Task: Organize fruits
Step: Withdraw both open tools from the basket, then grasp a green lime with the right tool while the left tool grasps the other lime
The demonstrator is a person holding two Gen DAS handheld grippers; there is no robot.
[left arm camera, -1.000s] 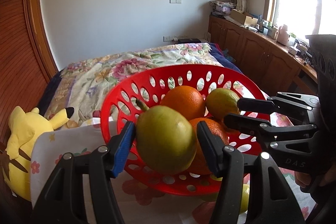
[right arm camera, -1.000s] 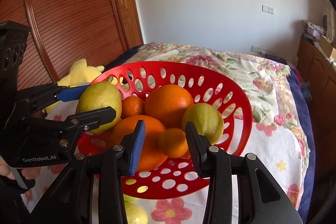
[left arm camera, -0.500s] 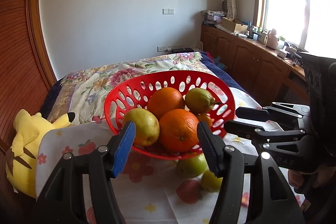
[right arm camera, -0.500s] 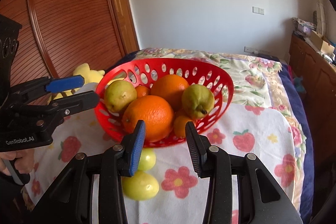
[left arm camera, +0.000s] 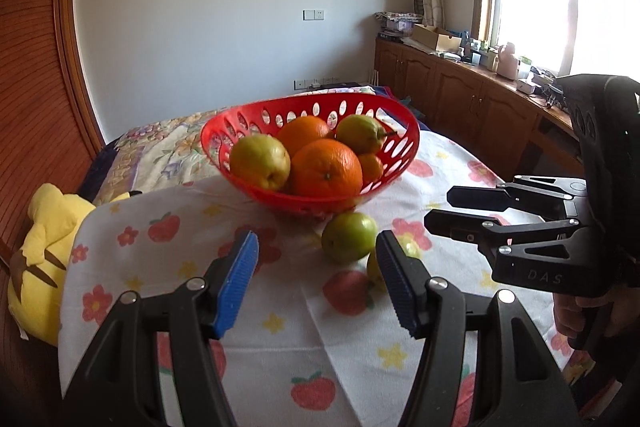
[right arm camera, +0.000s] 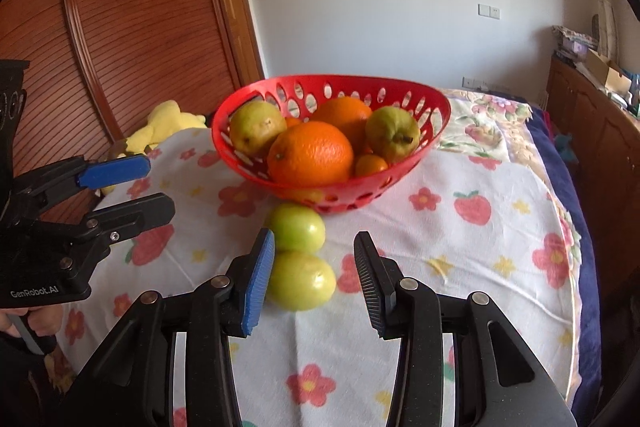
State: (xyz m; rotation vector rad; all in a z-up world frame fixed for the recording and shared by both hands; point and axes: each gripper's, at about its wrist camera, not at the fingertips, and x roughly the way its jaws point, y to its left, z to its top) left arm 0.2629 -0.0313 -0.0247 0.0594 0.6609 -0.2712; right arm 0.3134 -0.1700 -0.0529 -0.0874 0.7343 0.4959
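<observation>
Your right gripper [right arm camera: 314,277] stood wide open and empty, and the nearer round green fruit [right arm camera: 301,286] lay on the flowered cloth [right arm camera: 460,267] just ahead, toward its blue-padded left finger. Your left gripper [left arm camera: 316,281] was likewise open and empty but farther from it. The other green fruit [right arm camera: 296,229] touched it, just before the red perforated plastic basket [right arm camera: 436,111].

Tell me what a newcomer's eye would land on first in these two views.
First, the red basket mid-table on the flowered cloth, heaped with oranges and yellow-green pears. Next, two green apples loose on the cloth just in front of it, one close by the open right gripper. The open left gripper faces them too, and a yellow plush toy lies off the table's left edge.
</observation>
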